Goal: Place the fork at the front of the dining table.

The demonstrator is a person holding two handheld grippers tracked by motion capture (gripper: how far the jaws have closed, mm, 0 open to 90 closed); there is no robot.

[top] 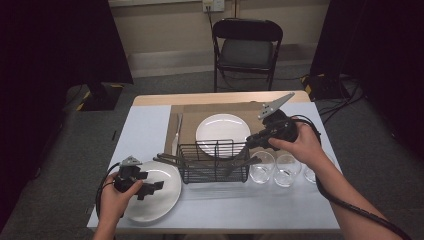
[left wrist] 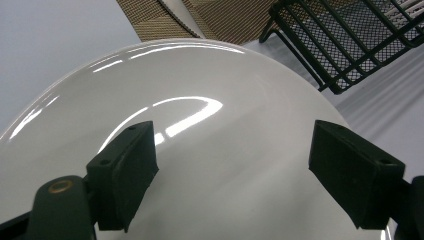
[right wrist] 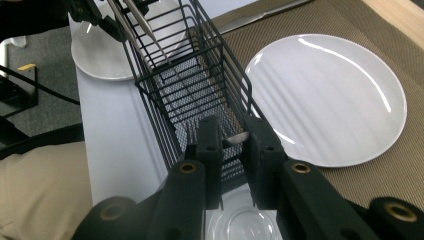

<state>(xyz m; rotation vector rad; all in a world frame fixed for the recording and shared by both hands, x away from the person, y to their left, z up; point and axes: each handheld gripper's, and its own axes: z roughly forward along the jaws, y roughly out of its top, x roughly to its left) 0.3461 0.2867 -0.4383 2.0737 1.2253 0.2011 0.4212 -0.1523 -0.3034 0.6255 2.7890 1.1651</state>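
A black wire basket [top: 215,165] [right wrist: 190,85] stands mid-table. My right gripper [top: 249,143] [right wrist: 232,135] is at its right end, jaws shut on the tip of a silver utensil [right wrist: 236,136] that lies in the basket. More utensil handles [top: 167,159] [right wrist: 140,25] stick out of the basket's left end. My left gripper [top: 151,190] [left wrist: 232,160] hovers open over a white plate [top: 167,205] [left wrist: 200,90] at the front left, nothing between its jaws. A second white plate [top: 220,129] [right wrist: 330,95] lies on the brown placemat [top: 187,115] behind the basket.
Three clear glasses [top: 261,167] [top: 287,170] [top: 310,174] stand in a row right of the basket. A knife [top: 177,132] lies on the placemat's left side. A black chair [top: 247,50] stands beyond the table's far edge.
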